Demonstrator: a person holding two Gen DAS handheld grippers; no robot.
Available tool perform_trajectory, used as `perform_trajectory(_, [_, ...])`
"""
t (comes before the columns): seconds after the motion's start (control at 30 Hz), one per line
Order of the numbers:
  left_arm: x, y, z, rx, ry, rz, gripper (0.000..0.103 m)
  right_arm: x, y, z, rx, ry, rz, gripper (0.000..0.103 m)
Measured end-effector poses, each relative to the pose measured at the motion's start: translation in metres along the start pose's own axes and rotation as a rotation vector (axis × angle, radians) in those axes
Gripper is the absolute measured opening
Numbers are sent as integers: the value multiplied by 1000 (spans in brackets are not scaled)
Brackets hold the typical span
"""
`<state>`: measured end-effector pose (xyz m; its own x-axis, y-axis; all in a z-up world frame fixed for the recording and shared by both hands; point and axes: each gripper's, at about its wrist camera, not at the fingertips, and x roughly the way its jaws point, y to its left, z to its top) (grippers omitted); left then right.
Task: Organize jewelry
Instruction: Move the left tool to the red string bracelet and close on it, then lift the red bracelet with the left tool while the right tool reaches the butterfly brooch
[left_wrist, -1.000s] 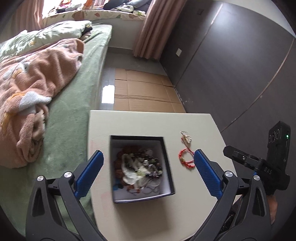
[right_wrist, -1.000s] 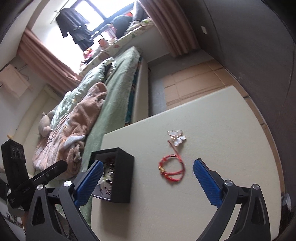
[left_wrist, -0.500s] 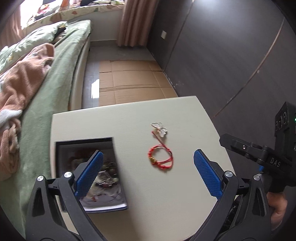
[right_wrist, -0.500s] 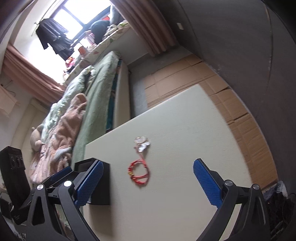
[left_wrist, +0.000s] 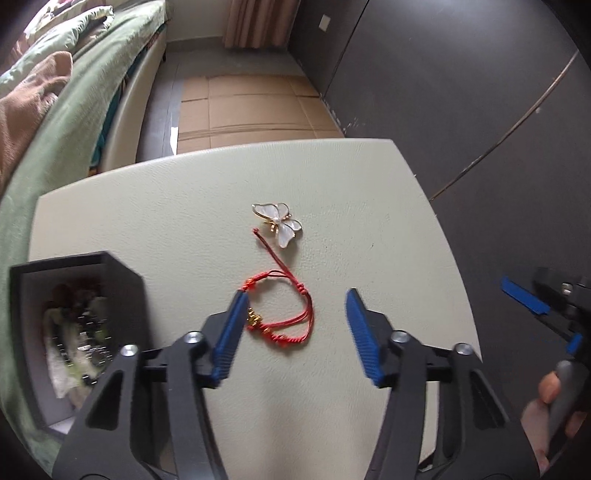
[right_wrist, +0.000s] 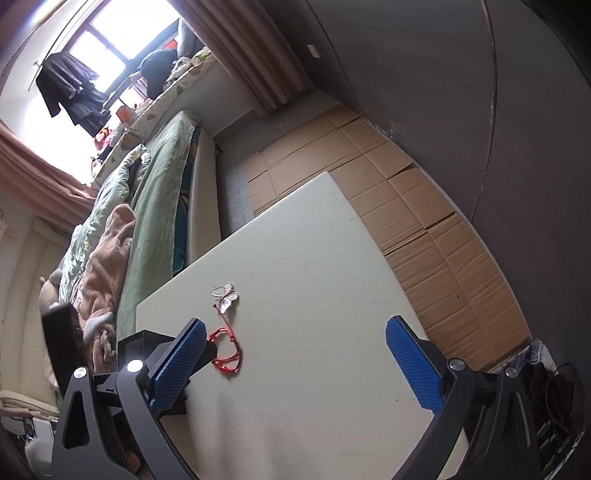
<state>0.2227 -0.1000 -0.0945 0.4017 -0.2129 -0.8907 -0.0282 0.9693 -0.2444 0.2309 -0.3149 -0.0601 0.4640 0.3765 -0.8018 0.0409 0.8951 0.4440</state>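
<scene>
The left tool (left_wrist: 293, 325) hangs low over the red cord bracelet (left_wrist: 282, 314), pads spread wide to straddle it, the left pad at its nine o'clock edge, seemingly not touching. The butterfly brooch (left_wrist: 279, 223) lies at twelve o'clock on the counter (left_wrist: 369, 206); the jewelry box (left_wrist: 74, 332) waits at nine. The right tool (right_wrist: 295, 365) is wide and empty, off at three o'clock.

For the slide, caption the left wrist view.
Open left gripper poised over red bracelet, butterfly brooch beyond, black box alongside.
</scene>
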Motion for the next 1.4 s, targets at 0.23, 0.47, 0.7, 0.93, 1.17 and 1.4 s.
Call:
perform_trajectory(0.23, [27,-18,2,42,23,77,36,-9,-10,5,9,-15,-9,95])
perform_trajectory(0.47, [34,-39,-3,147,0,210,28,-9,-7,4,-25,-17,-42,95])
perform_trajectory(0.7, [17,-29,-1,140,-16,162,6,-7,5,4,-50,-20,-13,95])
perform_trajectory(0.93, [-28,-25,1,142,-98,90,6,-6,15,1,-70,-29,17,94])
perform_trajectory(1.17, [-59,-11,2,142,-150,31,6,-14,16,1,-39,-78,57,89])
perform_trajectory(1.4, [-86,20,3,91,-224,-39,6,-1,34,-2,-70,-64,94,75])
